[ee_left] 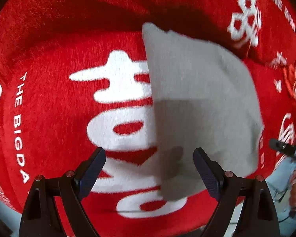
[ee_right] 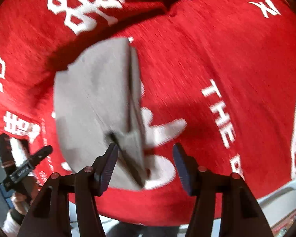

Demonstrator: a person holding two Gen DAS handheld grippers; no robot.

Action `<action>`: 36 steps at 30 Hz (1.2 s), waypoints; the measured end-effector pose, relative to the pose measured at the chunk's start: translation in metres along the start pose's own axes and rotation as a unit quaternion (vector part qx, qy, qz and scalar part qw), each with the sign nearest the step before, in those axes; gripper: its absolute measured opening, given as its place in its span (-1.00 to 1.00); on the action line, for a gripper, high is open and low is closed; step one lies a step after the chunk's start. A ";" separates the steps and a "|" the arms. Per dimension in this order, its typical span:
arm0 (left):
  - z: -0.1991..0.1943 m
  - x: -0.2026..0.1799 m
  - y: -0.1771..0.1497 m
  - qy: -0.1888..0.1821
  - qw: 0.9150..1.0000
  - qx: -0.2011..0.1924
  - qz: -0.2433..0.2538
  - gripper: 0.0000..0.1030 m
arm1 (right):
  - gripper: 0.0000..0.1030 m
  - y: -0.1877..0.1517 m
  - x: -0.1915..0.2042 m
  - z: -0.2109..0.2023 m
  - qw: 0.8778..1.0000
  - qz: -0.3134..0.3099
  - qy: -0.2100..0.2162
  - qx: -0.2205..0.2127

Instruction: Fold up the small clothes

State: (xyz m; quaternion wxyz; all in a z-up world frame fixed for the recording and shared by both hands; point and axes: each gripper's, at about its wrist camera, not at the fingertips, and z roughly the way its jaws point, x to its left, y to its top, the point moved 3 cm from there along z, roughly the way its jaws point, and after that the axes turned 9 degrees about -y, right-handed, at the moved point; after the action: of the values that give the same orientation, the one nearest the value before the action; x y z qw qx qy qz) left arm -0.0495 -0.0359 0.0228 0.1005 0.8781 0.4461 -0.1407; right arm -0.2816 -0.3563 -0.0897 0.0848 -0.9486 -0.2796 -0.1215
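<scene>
A small grey garment (ee_left: 203, 102) lies folded on a red plush cloth with white lettering (ee_left: 49, 102). In the left wrist view my left gripper (ee_left: 149, 169) is open above the garment's near left edge, holding nothing. In the right wrist view the same grey garment (ee_right: 92, 102) shows stacked folded layers along its right edge. My right gripper (ee_right: 146, 167) is open, its fingers either side of the garment's near right corner, holding nothing. The left gripper's tip (ee_right: 29, 164) shows at the left of that view, and the right gripper's tip (ee_left: 288, 150) at the right of the left wrist view.
The red cloth (ee_right: 217, 69) covers the whole work surface and has a raised fold at the back (ee_left: 266, 45). Its near edge drops off to a pale floor or surface (ee_right: 282, 203). A person's hand (ee_right: 17, 203) holds the left gripper at lower left.
</scene>
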 end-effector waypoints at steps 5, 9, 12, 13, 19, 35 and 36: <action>0.013 0.004 0.028 -0.034 0.999 -0.001 -0.022 0.76 | 0.20 0.029 0.004 0.017 0.998 0.016 0.066 0.002; 0.034 0.006 0.050 -0.067 0.997 0.006 -0.036 0.76 | 0.20 0.045 0.003 0.035 0.995 0.016 0.096 0.020; 0.052 0.009 0.058 -0.086 0.995 0.017 -0.043 0.76 | 0.20 0.053 0.000 0.052 0.991 0.020 0.129 0.040; 0.057 0.011 0.060 -0.097 0.994 0.022 -0.048 0.76 | 0.20 0.054 -0.003 0.056 0.989 0.023 0.142 0.048; 0.076 0.010 0.069 -0.157 0.985 0.032 -0.065 0.76 | 0.20 0.062 -0.004 0.066 0.973 0.014 0.219 0.074; 0.087 -0.029 0.079 -0.106 0.994 0.017 0.006 0.43 | -0.41 0.068 0.054 0.090 0.966 -0.010 0.237 0.101; 0.082 -0.029 0.078 -0.109 0.994 0.012 0.007 0.33 | -0.41 0.067 0.058 0.087 0.966 -0.006 0.237 0.101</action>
State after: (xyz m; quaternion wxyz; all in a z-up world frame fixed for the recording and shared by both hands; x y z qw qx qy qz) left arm -0.0151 -0.1277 -0.0407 0.1388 0.8619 0.4242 -0.2406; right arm -0.1819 -0.3628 -0.1629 0.2437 -0.8774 -0.2680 -0.3145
